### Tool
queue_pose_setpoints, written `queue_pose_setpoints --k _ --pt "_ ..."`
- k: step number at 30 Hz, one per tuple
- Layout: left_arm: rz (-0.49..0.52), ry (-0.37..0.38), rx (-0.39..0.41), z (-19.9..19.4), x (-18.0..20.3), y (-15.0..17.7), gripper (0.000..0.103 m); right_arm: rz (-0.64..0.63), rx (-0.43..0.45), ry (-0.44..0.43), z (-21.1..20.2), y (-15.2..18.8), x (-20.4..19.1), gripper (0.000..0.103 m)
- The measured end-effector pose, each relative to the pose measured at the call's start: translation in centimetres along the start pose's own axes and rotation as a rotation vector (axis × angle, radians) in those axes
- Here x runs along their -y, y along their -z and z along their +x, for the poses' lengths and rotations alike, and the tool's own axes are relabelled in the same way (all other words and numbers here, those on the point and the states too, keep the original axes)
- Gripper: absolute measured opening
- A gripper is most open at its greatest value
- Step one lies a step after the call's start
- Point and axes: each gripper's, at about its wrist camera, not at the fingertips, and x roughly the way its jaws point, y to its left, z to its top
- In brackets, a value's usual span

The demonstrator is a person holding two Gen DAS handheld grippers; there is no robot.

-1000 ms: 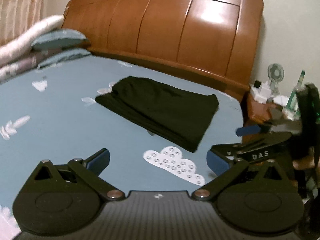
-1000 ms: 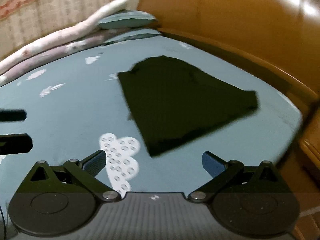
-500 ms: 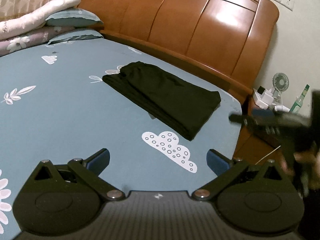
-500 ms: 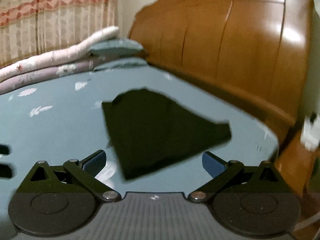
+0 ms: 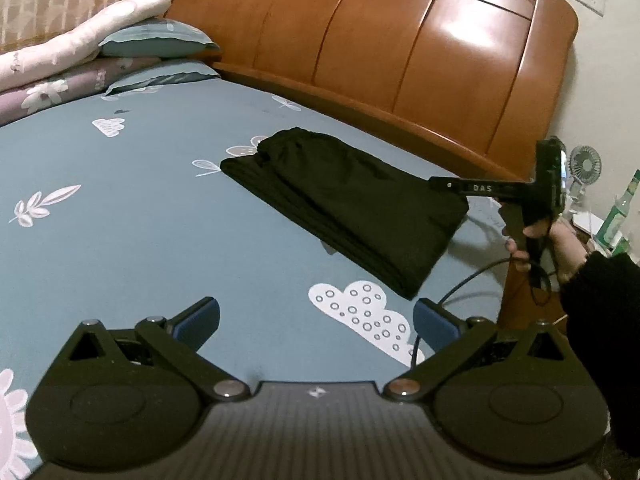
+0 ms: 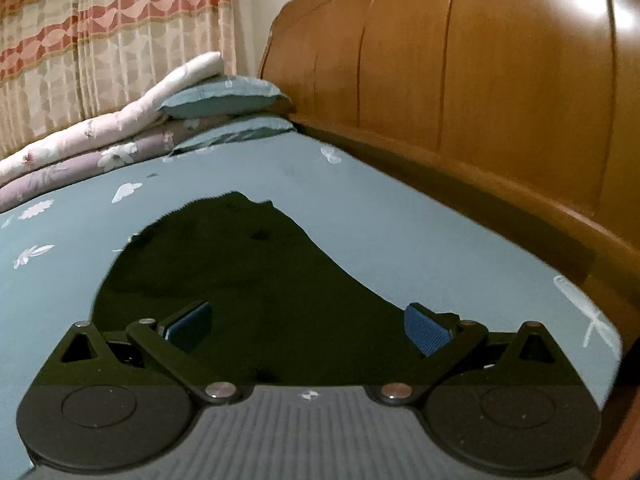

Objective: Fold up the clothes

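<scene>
A black garment [image 5: 344, 204] lies folded into a flat stack on the blue patterned bed sheet [image 5: 120, 248], near the headboard. My left gripper [image 5: 316, 320] is open, held short of the garment over a white cloud print. In the left wrist view the right gripper [image 5: 444, 184] reaches in from the right, a hand [image 5: 556, 240] on its handle, its tip at the garment's right corner. In the right wrist view the right gripper [image 6: 308, 326] is open, low over the garment [image 6: 248, 280], nothing between its blue pads [image 6: 426, 330].
A wooden headboard [image 5: 400, 52] runs along the far side. Pillows and a rolled quilt [image 5: 100, 60] are stacked at the far left. A bedside stand at the right holds a small fan [image 5: 586, 166] and a green bottle [image 5: 620, 216]. A cable [image 5: 472, 280] hangs from the right gripper.
The right gripper has swung down and forward until it hovers right over the garment's near corner. My left gripper has drawn back and tilted slightly. The garment has not moved.
</scene>
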Motion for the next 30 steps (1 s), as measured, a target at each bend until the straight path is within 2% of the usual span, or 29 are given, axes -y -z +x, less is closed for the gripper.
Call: queue_pose_setpoints --k 3,6,9,10,12,14,16,17,19,21,23,27,30 --pt "0.011 0.010 -0.017 1.1 -0.1 -0.3 0.102 0.046 -0.068 -0.017 1.8 0.6 1.7 0.103" --pt "0.024 0.011 -0.033 1.8 -0.2 -0.8 0.102 0.021 -0.114 0.015 2.4 1.2 2.4 0.103" --pt "0.035 0.001 -0.034 2.1 -0.5 -1.3 0.102 0.016 -0.120 0.109 2.5 0.6 2.9 0.103" --pt "0.031 0.003 -0.034 2.2 -0.6 -1.5 0.102 0.033 -0.116 0.117 2.4 0.4 3.0 0.103" --pt "0.024 0.007 -0.036 2.4 -0.8 -1.9 0.102 0.056 -0.090 0.060 2.1 -0.1 3.0 0.103" --pt "0.024 0.010 -0.043 2.8 -0.9 -2.3 0.102 0.034 -0.091 0.038 2.3 -0.2 2.7 0.103" --pt "0.025 0.002 -0.058 3.4 -1.0 -2.6 0.102 0.027 -0.152 0.049 3.6 0.1 2.8 0.103" --pt "0.023 -0.001 -0.068 3.7 -1.0 -2.8 0.102 0.037 -0.198 0.085 4.3 0.3 3.0 0.103" --pt "0.019 0.000 -0.091 4.0 -1.1 -3.2 0.102 0.076 -0.251 0.222 4.3 0.1 2.8 0.103" --pt "0.015 0.000 -0.117 4.1 -1.0 -3.8 0.102 0.120 -0.295 0.258 2.9 -0.5 1.7 0.103" --pt "0.009 0.001 -0.132 4.0 -0.9 -4.8 0.102 0.113 -0.322 0.251 0.9 -1.0 -0.7 0.103" --pt "-0.018 -0.003 -0.149 3.6 -0.7 -7.0 0.102 0.086 -0.392 0.161 -3.5 -1.5 -6.6 0.103" --pt "-0.042 -0.011 -0.160 3.3 -0.6 -8.4 0.102 0.010 -0.395 0.128 -5.7 -2.3 -11.3 0.103"
